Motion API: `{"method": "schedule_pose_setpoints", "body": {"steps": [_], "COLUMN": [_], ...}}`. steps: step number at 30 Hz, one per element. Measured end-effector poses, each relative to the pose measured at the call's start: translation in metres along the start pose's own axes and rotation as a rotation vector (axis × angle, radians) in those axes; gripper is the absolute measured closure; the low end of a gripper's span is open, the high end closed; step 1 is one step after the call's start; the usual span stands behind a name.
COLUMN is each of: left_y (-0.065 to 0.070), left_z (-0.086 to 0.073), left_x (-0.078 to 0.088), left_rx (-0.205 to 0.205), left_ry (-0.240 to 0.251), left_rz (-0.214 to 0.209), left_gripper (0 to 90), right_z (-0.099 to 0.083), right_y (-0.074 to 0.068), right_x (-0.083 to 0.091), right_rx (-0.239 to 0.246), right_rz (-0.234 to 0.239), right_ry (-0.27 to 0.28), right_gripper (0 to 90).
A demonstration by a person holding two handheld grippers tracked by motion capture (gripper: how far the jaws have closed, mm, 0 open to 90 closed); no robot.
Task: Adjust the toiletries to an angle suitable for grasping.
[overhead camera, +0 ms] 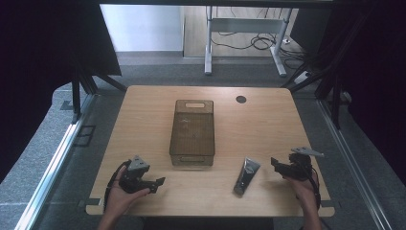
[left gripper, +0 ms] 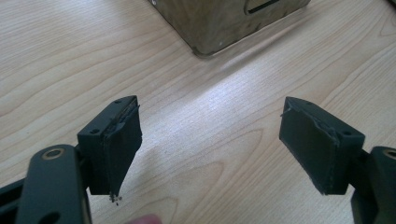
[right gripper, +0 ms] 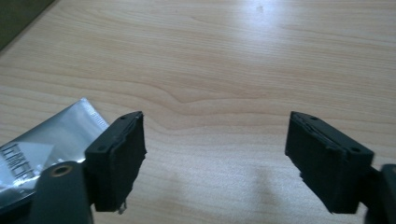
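Observation:
A brownish see-through bin (overhead camera: 192,132) stands lengthwise at the middle of the wooden table (overhead camera: 143,115); its near corner (left gripper: 219,23) shows in the left gripper view. A silver tube (overhead camera: 246,176) with a dark cap lies right of the bin near the front edge, and its flat end (right gripper: 42,144) lies behind the left jaw in the right gripper view. My left gripper (overhead camera: 160,182) rests at the front left, open and empty (left gripper: 210,144). My right gripper (overhead camera: 275,163) sits just right of the tube, open with bare wood between its jaws (right gripper: 215,154).
A round dark cable hole (overhead camera: 241,99) sits at the table's far right. Beyond the table stand a grey desk frame (overhead camera: 244,28) with cables on the floor, and dark curtains hang at both sides.

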State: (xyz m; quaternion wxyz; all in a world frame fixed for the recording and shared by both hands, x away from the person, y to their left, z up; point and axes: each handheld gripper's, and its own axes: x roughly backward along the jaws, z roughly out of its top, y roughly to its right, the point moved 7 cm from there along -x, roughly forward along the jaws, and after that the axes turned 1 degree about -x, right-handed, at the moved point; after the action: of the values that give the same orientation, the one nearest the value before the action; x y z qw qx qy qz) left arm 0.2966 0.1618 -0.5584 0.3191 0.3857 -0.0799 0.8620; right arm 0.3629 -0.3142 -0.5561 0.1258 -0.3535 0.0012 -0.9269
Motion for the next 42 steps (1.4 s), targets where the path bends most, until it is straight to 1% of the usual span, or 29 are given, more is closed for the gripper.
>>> {"method": "schedule_pose_setpoints", "body": {"steps": [2, 3, 5, 8, 11, 14, 20, 21, 22, 23, 24, 27, 28, 29, 30, 31, 32, 33, 34, 35, 36, 37, 38, 39, 41, 42], "left_y": [0.000, -0.001, -0.002, -0.003, -0.003, -0.003, -0.004, -0.004, -0.004, -0.004, -0.002, 0.002, 0.001, 0.001, 0.000, -0.002, -0.002, -0.003, -0.003, -0.003, -0.004, -0.003, -0.003, -0.003, -0.004, -0.004], "left_z": [0.000, 0.000, 0.000, 0.000, 0.001, 0.002, 0.002, 0.001, 0.001, 0.002, 0.003, 0.005, 0.005, 0.005, 0.005, 0.004, 0.004, 0.004, 0.004, 0.004, 0.004, 0.005, 0.005, 0.005, 0.005, 0.005], "left_x": [-0.001, -0.001, -0.001, 0.000, 0.001, 0.001, 0.000, 0.001, 0.001, 0.001, 0.002, 0.003, 0.004, 0.004, 0.005, 0.006, 0.006, 0.006, 0.006, 0.006, 0.006, 0.006, 0.007, 0.007, 0.007, 0.007], "left_rx": [-0.001, 0.003, 0.004, 0.006, 0.005, 0.003, 0.003, 0.007, 0.007, 0.013, 0.009, -0.007, -0.005, -0.003, -0.001, 0.005, 0.005, 0.007, 0.011, 0.010, 0.009, 0.013, 0.010, 0.011, 0.013, 0.013], "left_ry": [-0.003, -0.002, -0.001, 0.000, 0.008, 0.008, 0.005, 0.001, 0.001, 0.001, 0.006, 0.010, 0.011, 0.011, 0.014, 0.020, 0.020, 0.019, 0.019, 0.018, 0.019, 0.022, 0.020, 0.022, 0.024, 0.024], "left_rz": [0.001, 0.001, 0.002, 0.005, 0.005, 0.007, 0.011, 0.016, 0.016, 0.021, 0.020, 0.010, 0.011, 0.009, 0.008, 0.008, 0.008, 0.009, 0.008, 0.006, 0.003, 0.004, 0.003, 0.003, 0.003, 0.003], "left_gripper": [21.2, 21.2, 21.2, 21.2, 21.2, 21.2, 21.1, 21.1, 21.1, 21.1, 21.2, 21.0, 21.0, 21.0, 21.0, 21.1, 21.1, 21.1, 21.2, 21.2, 21.2, 21.2, 21.2, 21.2, 21.1, 21.2], "right_z": [0.000, 0.000, 0.000, 0.000, 0.000, 0.001, 0.001, 0.002, 0.002, 0.002, 0.003, 0.005, 0.006, 0.006, 0.007, 0.010, 0.010, 0.011, 0.010, 0.010, 0.010, 0.011, 0.011, 0.011, 0.012, 0.012], "right_y": [0.000, -0.001, -0.001, -0.004, -0.007, -0.007, -0.009, -0.010, -0.010, -0.010, -0.013, -0.015, -0.016, -0.016, -0.018, -0.024, -0.024, -0.029, -0.035, -0.039, -0.042, -0.048, -0.048, -0.050, -0.053, -0.053], "right_x": [0.000, -0.001, -0.001, 0.000, 0.001, 0.003, 0.003, 0.003, 0.003, 0.004, 0.006, 0.009, 0.010, 0.010, 0.011, 0.014, 0.014, 0.014, 0.015, 0.016, 0.017, 0.019, 0.019, 0.020, 0.023, 0.023], "right_rx": [-0.004, 0.005, 0.008, 0.022, 0.031, 0.011, 0.018, 0.025, 0.025, 0.026, 0.037, 0.053, 0.055, 0.055, 0.066, 0.094, 0.094, 0.125, 0.175, 0.205, 0.224, 0.260, 0.260, 0.282, 0.304, 0.304], "right_rz": [0.006, 0.014, 0.014, 0.040, 0.042, 0.059, 0.069, 0.080, 0.080, 0.085, 0.100, 0.126, 0.134, 0.134, 0.150, 0.171, 0.171, 0.182, 0.183, 0.175, 0.176, 0.193, 0.193, 0.192, 0.196, 0.196], "right_ry": [-0.002, -0.004, 0.000, -0.006, -0.016, -0.018, -0.025, -0.025, -0.025, -0.027, -0.032, -0.053, -0.063, -0.063, -0.071, -0.098, -0.098, -0.124, -0.158, -0.182, -0.201, -0.240, -0.240, -0.256, -0.298, -0.298], "right_gripper": [23.9, 27.2, 28.2, 31.8, 37.0, 42.5, 48.1, 51.2, 51.2, 53.6, 57.6, 64.0, 66.0, 66.0, 68.2, 71.2, 71.2, 72.8, 75.5, 77.8, 79.9, 83.8, 83.8, 85.0, 88.1, 88.1]}}
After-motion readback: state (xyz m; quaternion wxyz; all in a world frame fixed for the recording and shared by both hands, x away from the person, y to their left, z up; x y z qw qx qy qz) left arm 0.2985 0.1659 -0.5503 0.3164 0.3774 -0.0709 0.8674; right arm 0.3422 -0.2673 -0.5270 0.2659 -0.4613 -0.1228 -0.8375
